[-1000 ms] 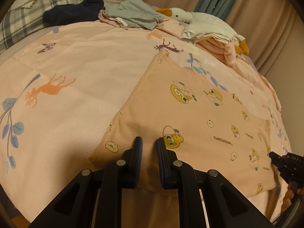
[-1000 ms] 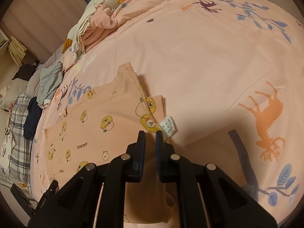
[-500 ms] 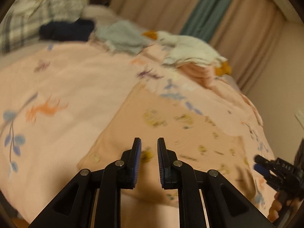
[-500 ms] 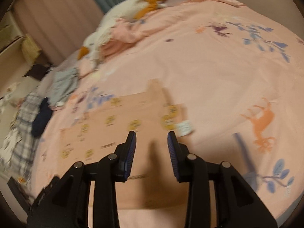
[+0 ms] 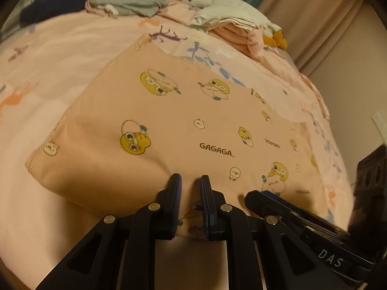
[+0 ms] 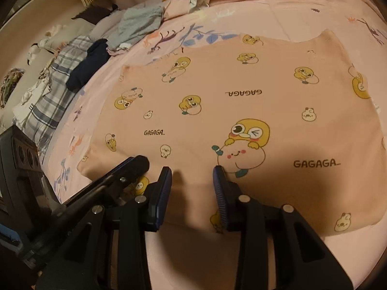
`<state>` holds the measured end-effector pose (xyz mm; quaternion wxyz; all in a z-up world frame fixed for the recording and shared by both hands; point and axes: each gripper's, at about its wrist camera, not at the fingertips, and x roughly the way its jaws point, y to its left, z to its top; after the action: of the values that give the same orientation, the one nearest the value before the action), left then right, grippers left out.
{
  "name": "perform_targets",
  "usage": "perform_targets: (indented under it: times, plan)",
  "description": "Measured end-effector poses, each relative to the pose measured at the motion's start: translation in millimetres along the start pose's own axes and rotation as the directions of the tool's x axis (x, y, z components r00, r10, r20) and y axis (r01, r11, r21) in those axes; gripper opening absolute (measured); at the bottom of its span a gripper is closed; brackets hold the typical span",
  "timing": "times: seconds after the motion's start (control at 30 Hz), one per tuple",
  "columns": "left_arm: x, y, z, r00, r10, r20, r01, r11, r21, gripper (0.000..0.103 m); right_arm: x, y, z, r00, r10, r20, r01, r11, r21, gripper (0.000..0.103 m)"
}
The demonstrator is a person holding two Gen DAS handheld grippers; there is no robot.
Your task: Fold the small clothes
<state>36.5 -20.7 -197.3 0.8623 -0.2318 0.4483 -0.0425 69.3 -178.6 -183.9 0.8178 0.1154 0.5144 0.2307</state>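
Observation:
A peach garment printed with yellow cartoon ducks and "GAGAGA" [image 5: 183, 120] lies flat and folded on the pink bedspread; it also fills the right wrist view [image 6: 241, 111]. My left gripper [image 5: 190, 181] hovers at its near edge, jaws a narrow gap apart and holding nothing. My right gripper [image 6: 192, 171] is open wide and empty over the same near edge. The two grippers are side by side: the right one shows in the left wrist view [image 5: 285, 207], and the left one in the right wrist view [image 6: 130, 169].
The pink deer-print bedspread [image 5: 60, 48] covers the bed. At the far side lie a grey garment [image 5: 130, 0], a navy garment [image 5: 58, 4], a plaid cloth [image 6: 55, 84], a goose plush [image 5: 217, 2] and folded pink clothes [image 5: 241, 36]. Curtains [image 5: 314, 12] hang behind.
Both grippers let go of the garment's corners, lifted, and came together at the middle of its near edge. The right gripper's jaws opened wide. The garment now lies flat.

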Motion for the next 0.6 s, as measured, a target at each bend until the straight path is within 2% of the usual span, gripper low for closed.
perform_targets:
  times: [0.13,0.2,0.4,0.47,0.53,0.6]
  plan:
    - [-2,11,-3,0.998,-0.055,-0.016,0.054,0.997,-0.060,0.013,-2,-1,-5,1.000,-0.003,-0.001,0.003,0.999,-0.048,0.035]
    - [-5,13,-3,0.997,-0.069,-0.025,0.068,0.996,-0.060,0.013,-2,4,-10,1.000,-0.017,0.011,0.018,0.996,-0.088,0.035]
    - [-11,3,-13,1.000,-0.005,0.014,0.004,0.998,0.068,0.013,-9,1,-19,1.000,-0.008,0.027,0.012,0.990,-0.138,0.035]
    - [-12,-2,-15,1.000,0.022,0.021,-0.024,0.993,0.118,0.013,-15,-7,-21,1.000,0.023,0.007,-0.022,0.994,-0.108,0.035]
    - [-13,-2,-14,0.999,0.037,0.009,-0.038,0.989,0.145,0.013,-20,-22,-20,0.997,0.071,-0.005,-0.071,0.997,-0.024,0.034]
    - [-17,6,-9,0.999,0.035,-0.010,-0.034,0.993,0.114,0.013,-25,-38,-20,0.994,0.106,-0.011,-0.106,0.993,0.045,0.030]
